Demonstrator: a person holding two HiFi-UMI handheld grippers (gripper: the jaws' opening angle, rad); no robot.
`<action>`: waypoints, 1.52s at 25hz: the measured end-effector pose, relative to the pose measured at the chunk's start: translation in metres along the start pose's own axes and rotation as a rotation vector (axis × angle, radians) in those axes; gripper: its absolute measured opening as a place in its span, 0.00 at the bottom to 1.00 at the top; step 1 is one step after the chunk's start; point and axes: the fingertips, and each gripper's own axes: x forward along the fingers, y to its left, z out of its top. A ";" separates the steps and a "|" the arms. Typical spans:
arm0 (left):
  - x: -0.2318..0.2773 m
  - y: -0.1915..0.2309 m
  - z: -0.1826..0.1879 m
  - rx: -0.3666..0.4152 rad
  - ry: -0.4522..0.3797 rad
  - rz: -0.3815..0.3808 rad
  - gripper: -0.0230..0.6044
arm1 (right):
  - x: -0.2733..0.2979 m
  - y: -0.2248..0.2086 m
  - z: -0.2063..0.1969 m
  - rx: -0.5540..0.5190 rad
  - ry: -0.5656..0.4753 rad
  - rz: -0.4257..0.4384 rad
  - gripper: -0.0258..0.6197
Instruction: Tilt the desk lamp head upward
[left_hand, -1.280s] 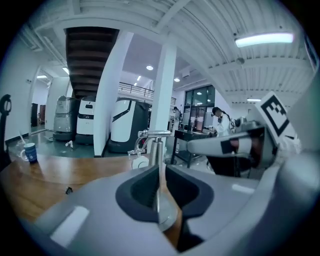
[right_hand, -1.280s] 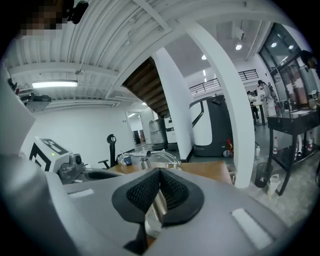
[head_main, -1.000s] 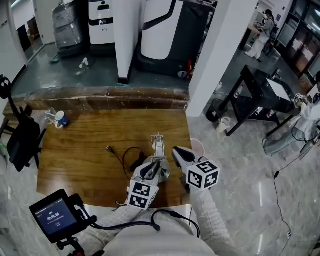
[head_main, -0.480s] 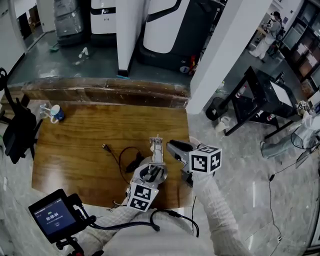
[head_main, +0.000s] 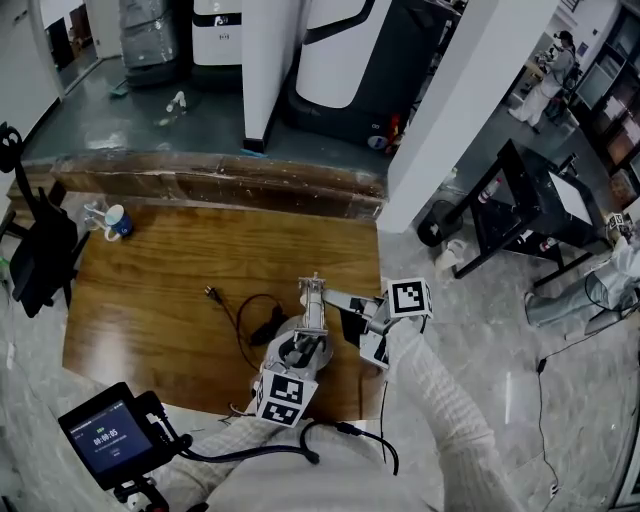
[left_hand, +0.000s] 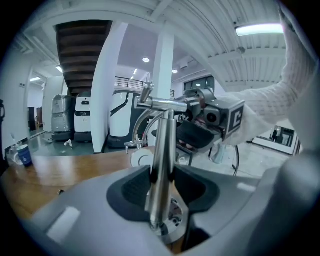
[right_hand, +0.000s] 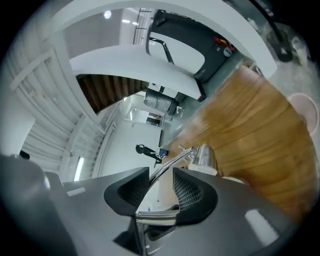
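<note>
A chrome desk lamp (head_main: 314, 303) stands near the front edge of the wooden table (head_main: 150, 290). My left gripper (head_main: 300, 352) sits low at the lamp's base. Its upright pole (left_hand: 162, 165) rises between the pads, which stand wide and close on either side. My right gripper (head_main: 340, 301) reaches in from the right at the lamp's top. Its jaws are opening, and the thin curved arm (right_hand: 167, 164) runs through the gap without the pads pressing on it. The cone-shaped lamp head (right_hand: 206, 156) shows just past the right fingertips.
The lamp's black cord and plug (head_main: 250, 315) lie left of it. A blue and white cup (head_main: 119, 222) stands at the table's far left corner, beside a black chair (head_main: 40, 262). A timer device (head_main: 106, 433) hangs at lower left. The table's right edge (head_main: 380, 290) drops to tiled floor.
The right gripper has swung left and levelled at the lamp's top, its cube now higher and turned. The left gripper has stayed at the lamp's base.
</note>
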 end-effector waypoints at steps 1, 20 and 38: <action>0.001 0.000 0.000 0.002 0.000 0.002 0.25 | 0.002 -0.002 -0.001 0.040 0.005 0.020 0.25; 0.002 0.001 -0.001 -0.001 0.003 0.000 0.25 | 0.040 0.002 -0.001 0.077 0.094 0.161 0.25; 0.001 0.000 0.002 -0.023 0.022 0.014 0.25 | 0.035 0.046 0.007 -0.262 0.072 0.194 0.28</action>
